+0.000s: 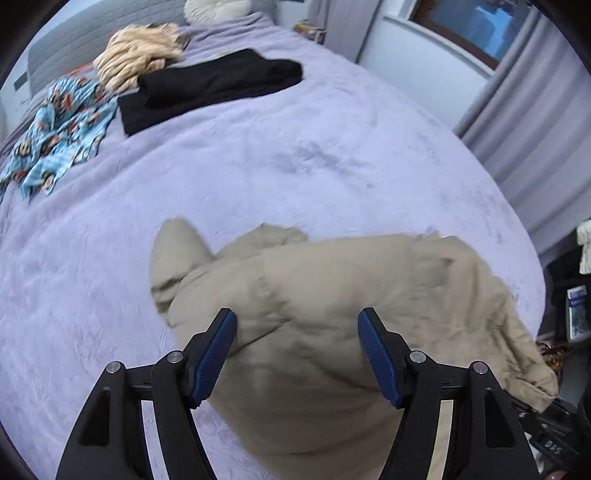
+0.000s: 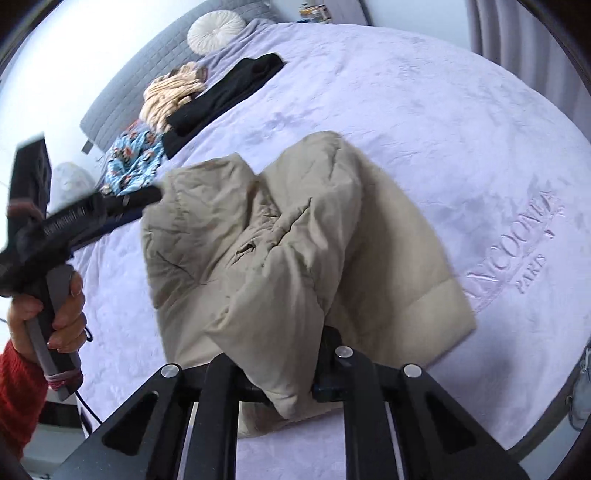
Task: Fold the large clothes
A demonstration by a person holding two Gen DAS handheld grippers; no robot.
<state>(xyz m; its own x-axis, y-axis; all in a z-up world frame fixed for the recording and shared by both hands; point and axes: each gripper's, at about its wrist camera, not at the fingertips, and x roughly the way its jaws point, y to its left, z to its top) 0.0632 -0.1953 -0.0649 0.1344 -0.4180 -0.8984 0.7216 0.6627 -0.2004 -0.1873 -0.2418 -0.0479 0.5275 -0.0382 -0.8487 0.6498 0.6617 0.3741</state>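
Observation:
A large beige padded jacket lies bunched on the lilac bed cover. My left gripper is open just above it, blue pads wide apart with jacket fabric between them. In the right wrist view the jacket is lifted at its near end. My right gripper is shut on a thick fold of the jacket, which hides its fingertips. The left gripper also shows there, held by a hand in a red sleeve, at the jacket's far left edge.
A folded black garment, a cream fuzzy garment and a blue patterned garment lie at the head of the bed. A round white cushion sits by the headboard. Curtains and clutter lie beyond the bed's right edge.

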